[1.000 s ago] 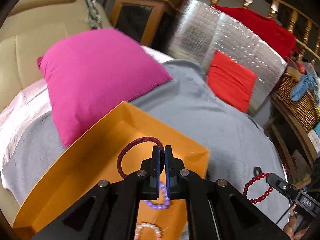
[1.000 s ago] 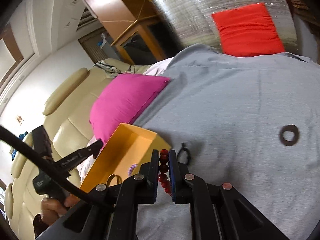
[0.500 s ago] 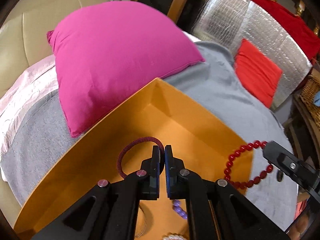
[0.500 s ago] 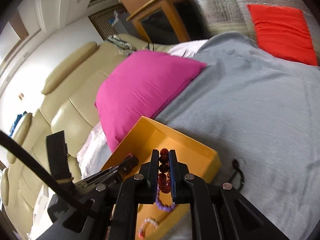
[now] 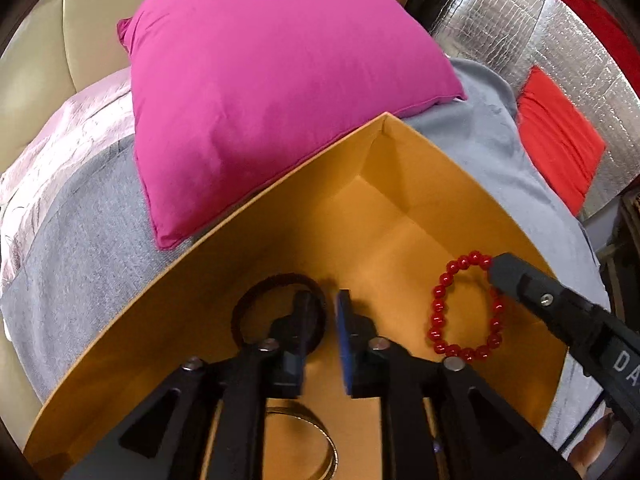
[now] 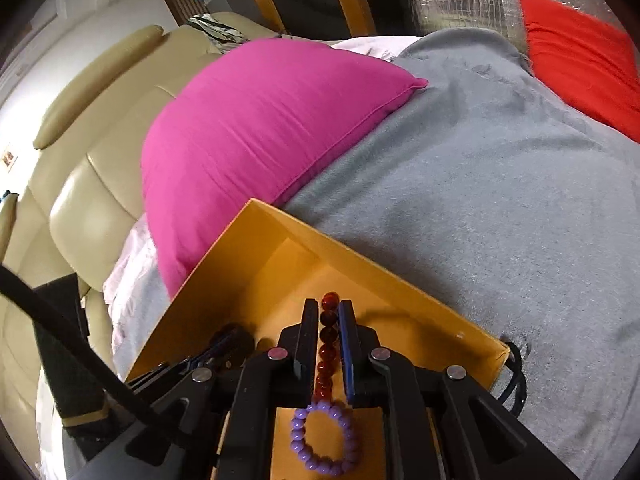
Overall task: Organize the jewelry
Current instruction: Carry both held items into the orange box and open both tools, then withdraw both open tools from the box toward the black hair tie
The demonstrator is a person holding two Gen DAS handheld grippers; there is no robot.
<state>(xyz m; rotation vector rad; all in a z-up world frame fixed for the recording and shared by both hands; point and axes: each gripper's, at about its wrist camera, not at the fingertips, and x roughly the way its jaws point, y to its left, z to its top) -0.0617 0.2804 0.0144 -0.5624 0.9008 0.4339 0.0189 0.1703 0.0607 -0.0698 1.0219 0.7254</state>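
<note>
While the left gripper [image 5: 325, 308] is held low over the orange box [image 5: 400, 184], its two fingers are seen parted, with a clear gap between them and nothing gripped. A dark hair band [image 5: 256, 300] lies on the box floor just under and beside the left finger; whether it is touched cannot be told. To the right, a red bead bracelet [image 5: 466, 306] is seen hanging as an open loop over the box, held at its top by the tip of the right gripper [image 5: 500, 270], which enters from the right edge. A gold bangle [image 5: 316, 436] is partly seen on the box floor below the fingers. Behind the box a pink pillow [image 5: 260, 80] is set against its far wall, on a grey blanket [image 5: 480, 152]. A red cushion [image 5: 560, 148] is seen further back.

From the right wrist, the right gripper [image 6: 329, 340] is shown closed narrowly on the red bead bracelet [image 6: 328, 336], whose beads run in a line between the fingers above the box [image 6: 400, 280]. A purple bead bracelet [image 6: 324, 436] lies flat on the box floor below the fingers. The left gripper [image 6: 224, 344] is glimpsed at the lower left inside the box. A dark cord [image 6: 514, 372] lies on the blanket [image 6: 500, 200] just outside the right corner of the box. The pillow [image 6: 260, 128] rests at the far left corner.
</note>
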